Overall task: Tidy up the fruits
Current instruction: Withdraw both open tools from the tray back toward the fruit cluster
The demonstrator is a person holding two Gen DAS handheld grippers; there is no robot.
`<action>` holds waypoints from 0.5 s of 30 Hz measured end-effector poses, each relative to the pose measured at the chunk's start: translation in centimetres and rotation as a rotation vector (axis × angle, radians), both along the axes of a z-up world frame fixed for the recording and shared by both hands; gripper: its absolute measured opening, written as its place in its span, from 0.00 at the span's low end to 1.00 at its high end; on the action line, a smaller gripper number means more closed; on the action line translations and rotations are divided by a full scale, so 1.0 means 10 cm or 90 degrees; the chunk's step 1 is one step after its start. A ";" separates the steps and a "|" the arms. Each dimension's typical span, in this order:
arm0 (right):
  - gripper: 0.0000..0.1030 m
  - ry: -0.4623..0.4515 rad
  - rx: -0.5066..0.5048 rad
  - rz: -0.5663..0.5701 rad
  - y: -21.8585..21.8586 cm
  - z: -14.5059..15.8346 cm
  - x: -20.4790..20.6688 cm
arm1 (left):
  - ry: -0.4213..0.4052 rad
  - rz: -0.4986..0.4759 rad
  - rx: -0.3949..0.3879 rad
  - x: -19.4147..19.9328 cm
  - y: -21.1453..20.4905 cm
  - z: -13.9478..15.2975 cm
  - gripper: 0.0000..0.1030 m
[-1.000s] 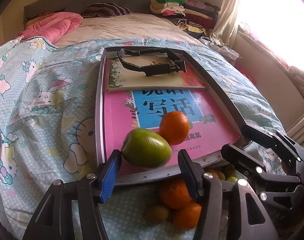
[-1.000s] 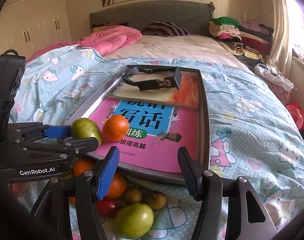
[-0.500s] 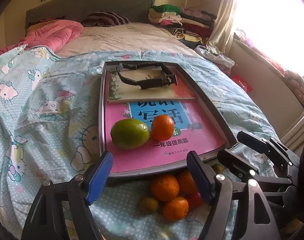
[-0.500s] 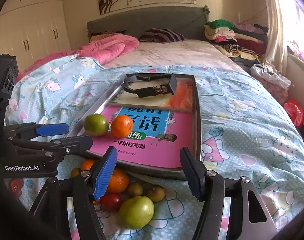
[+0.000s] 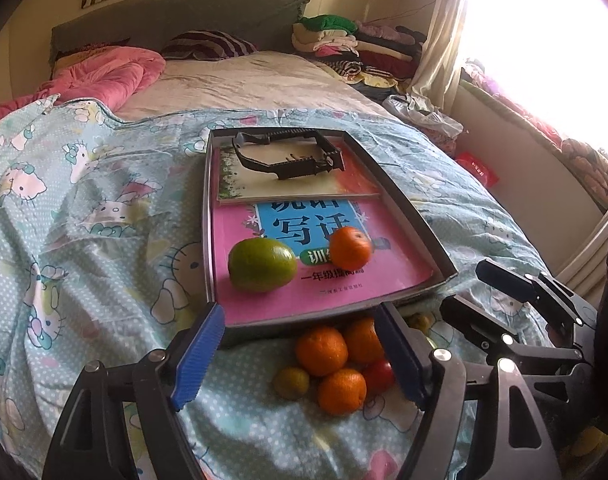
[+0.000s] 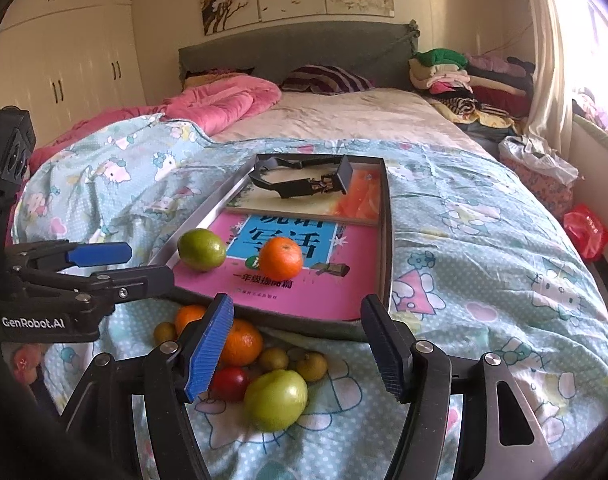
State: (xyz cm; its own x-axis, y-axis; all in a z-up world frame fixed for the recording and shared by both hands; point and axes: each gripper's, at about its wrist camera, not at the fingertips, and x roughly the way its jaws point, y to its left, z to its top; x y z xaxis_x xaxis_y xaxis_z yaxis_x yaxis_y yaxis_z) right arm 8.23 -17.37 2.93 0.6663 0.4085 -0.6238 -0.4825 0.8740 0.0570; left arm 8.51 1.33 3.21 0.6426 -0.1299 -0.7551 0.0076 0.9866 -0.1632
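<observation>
A green fruit (image 5: 262,265) and an orange (image 5: 349,248) lie side by side on a pink book in the grey tray (image 5: 207,220). My left gripper (image 5: 299,318) hangs open before the tray's near edge, with nothing between its pads. Below it, several oranges and small fruits are heaped on the bedspread (image 5: 331,360). My right gripper (image 6: 297,308) is also open and empty, above that heap (image 6: 244,356), which includes a large green fruit (image 6: 276,400) and a red one (image 6: 230,384). The right wrist view shows the left gripper (image 6: 150,264) beside the tray's green fruit (image 6: 202,250) and orange (image 6: 280,259).
A black plastic frame (image 5: 288,160) rests on a second book at the tray's far end. The tray sits on a cartoon-print bedspread (image 5: 84,220). A pink quilt (image 6: 224,108) and folded clothes (image 6: 455,76) lie at the bed's head. A red bag (image 6: 585,232) is right of the bed.
The left jaws widened and let go of the green fruit, which now rests on the pink book beside the orange. Both grippers drew back from the tray and rose a little.
</observation>
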 end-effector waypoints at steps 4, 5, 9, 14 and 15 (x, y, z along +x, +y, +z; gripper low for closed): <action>0.66 0.004 -0.007 0.009 -0.01 -0.04 -0.09 | 0.001 -0.005 0.000 -0.09 -0.01 -0.01 0.75; 0.66 0.006 -0.008 0.011 -0.01 -0.05 -0.11 | 0.002 -0.007 0.001 -0.11 -0.02 -0.01 0.75; 0.66 0.013 -0.013 0.016 -0.01 -0.09 -0.17 | 0.010 -0.014 0.003 -0.18 -0.05 -0.06 0.75; 0.66 0.022 -0.021 0.022 0.00 -0.15 -0.24 | 0.021 -0.023 0.005 -0.24 -0.12 -0.11 0.75; 0.66 0.025 -0.024 0.024 0.00 -0.17 -0.25 | 0.024 -0.025 0.005 -0.25 -0.13 -0.13 0.75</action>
State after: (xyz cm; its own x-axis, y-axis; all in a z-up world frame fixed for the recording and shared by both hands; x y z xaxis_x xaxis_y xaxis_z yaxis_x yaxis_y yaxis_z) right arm 5.68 -17.36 1.24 0.6260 0.4086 -0.6642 -0.5129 0.8573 0.0440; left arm 6.00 0.05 1.93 0.6080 -0.1484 -0.7800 0.0411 0.9870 -0.1557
